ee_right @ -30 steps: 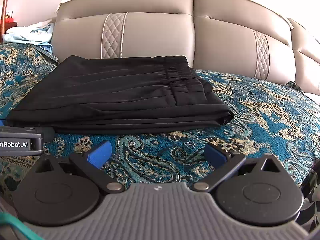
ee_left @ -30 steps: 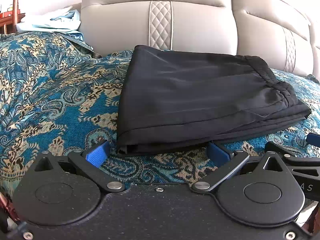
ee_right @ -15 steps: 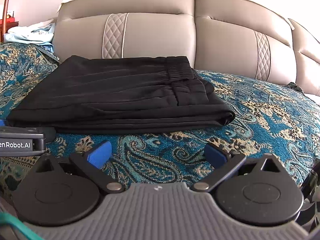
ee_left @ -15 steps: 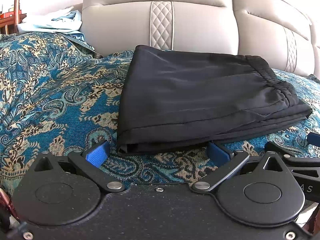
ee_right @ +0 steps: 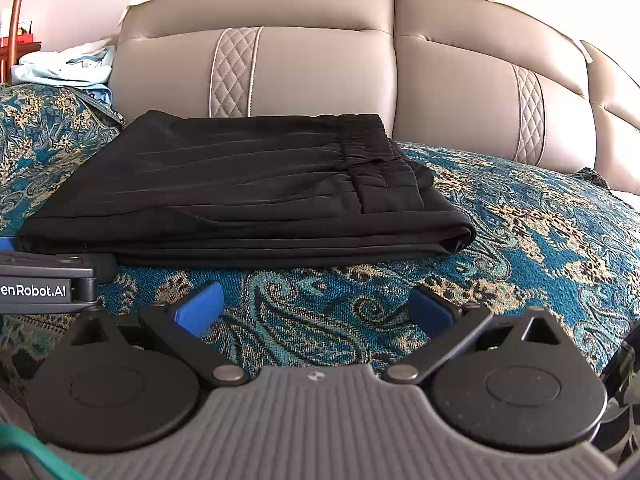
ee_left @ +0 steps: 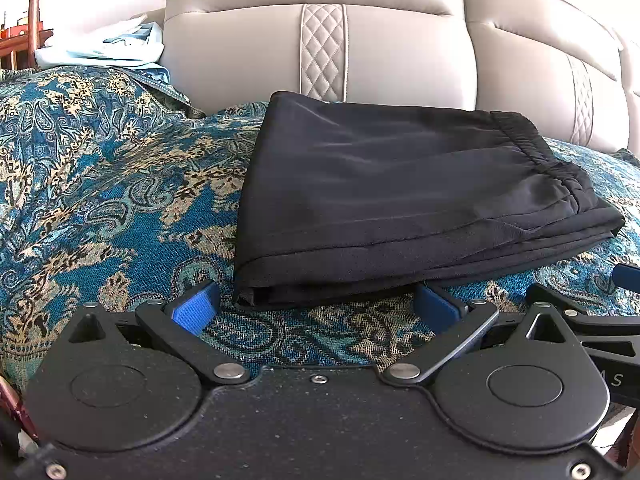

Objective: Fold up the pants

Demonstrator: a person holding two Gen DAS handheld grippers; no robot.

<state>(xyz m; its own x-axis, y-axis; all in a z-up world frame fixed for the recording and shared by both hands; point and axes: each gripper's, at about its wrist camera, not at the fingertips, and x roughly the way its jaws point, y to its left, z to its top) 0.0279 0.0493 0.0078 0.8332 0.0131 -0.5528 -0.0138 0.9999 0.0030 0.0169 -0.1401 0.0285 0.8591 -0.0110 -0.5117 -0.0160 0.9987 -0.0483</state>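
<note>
Pants (ee_left: 400, 196): black, thin smooth cloth, folded into a flat rectangular stack of several layers; lying on the patterned bedspread (ee_left: 100, 184), ahead of both sets of fingers.
Waistband (ee_left: 536, 152): gathered elastic, on top of the stack at its right end in the left wrist view; shows as ruched ridges in the right wrist view.
Near edge (ee_right: 256, 252): layered folds visible as stacked lines; right corner rounded, left corner squarer with a slight gap between layers.
Surface: light creases only, no loose leg trailing out.
Left gripper (ee_left: 316, 306): fingers spread wide, holding nothing; the stack's near left corner sits just beyond the gap between the blue pads (ee_left: 192, 306), apart from the left pad, while the right pad's tip is tucked under the fabric edge.
Right gripper (ee_right: 316, 308): fingers spread wide, empty; the pants lie beyond the fingertips and mostly left of the gap, with bare bedspread between.
Headboard (ee_right: 320, 76): beige padded, directly behind the pants.
Pale clothes (ee_left: 104, 46): heaped far left, well apart from the pants.
</note>
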